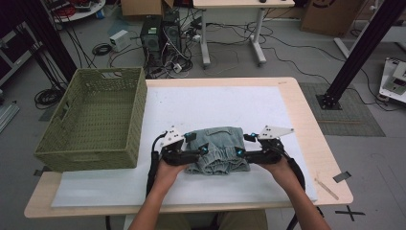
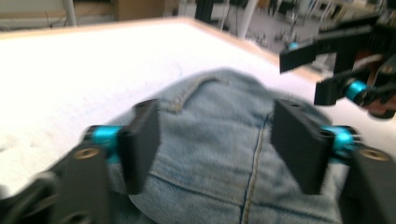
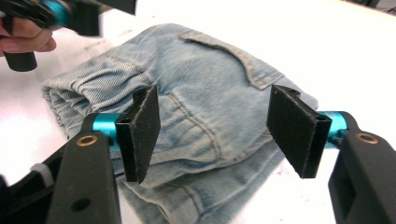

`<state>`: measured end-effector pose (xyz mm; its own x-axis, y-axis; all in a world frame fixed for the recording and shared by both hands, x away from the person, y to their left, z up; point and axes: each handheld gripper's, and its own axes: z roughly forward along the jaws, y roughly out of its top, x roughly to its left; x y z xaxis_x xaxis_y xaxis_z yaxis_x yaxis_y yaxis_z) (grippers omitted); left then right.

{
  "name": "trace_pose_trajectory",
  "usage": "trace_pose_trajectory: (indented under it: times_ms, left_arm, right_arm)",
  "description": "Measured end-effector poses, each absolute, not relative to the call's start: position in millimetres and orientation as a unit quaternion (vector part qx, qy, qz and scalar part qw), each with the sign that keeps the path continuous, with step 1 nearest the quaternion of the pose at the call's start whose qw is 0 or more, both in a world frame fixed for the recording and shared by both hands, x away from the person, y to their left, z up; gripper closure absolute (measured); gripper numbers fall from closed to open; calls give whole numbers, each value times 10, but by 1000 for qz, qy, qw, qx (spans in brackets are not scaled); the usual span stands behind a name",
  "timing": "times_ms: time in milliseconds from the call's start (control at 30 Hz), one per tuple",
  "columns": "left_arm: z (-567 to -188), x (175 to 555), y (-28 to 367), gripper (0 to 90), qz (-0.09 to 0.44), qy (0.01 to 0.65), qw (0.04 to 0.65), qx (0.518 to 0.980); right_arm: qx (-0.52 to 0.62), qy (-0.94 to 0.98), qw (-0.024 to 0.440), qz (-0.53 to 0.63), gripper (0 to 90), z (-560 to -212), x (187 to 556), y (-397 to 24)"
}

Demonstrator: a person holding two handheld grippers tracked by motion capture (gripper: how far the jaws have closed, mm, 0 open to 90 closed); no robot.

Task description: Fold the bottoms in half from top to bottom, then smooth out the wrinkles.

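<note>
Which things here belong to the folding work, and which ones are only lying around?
Part of the job:
- folded jeans
- left hand-held gripper, jaws open at the jeans' left side
- right hand-held gripper, jaws open at the jeans' right side
- white mat under the jeans
- possibly the green basket

Just lying about:
- wooden stick
- computer tower on the floor
- cardboard boxes

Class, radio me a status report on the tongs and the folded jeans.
Left tongs and right tongs open, flanking folded jeans. Jeans flat on white mat, not gripped. Green basket off left, nothing obstructing.
</note>
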<state>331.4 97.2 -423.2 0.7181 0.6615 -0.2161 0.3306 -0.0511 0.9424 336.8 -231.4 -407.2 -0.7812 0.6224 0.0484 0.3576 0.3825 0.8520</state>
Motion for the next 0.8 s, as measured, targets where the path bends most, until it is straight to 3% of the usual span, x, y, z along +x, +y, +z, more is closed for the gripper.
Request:
trace_pose_trajectory:
  times_ms: [233,800]
  left_arm:
    - [-4188,3313,1096,217,155,361,591,705]
    - [-4154,3267,1188,218,176,366,573,712]
  right_arm:
    - [324,807,149,470,210,-4058,3368,-2436]
    - [336,797,167,473,208,-3991,3352,-2549]
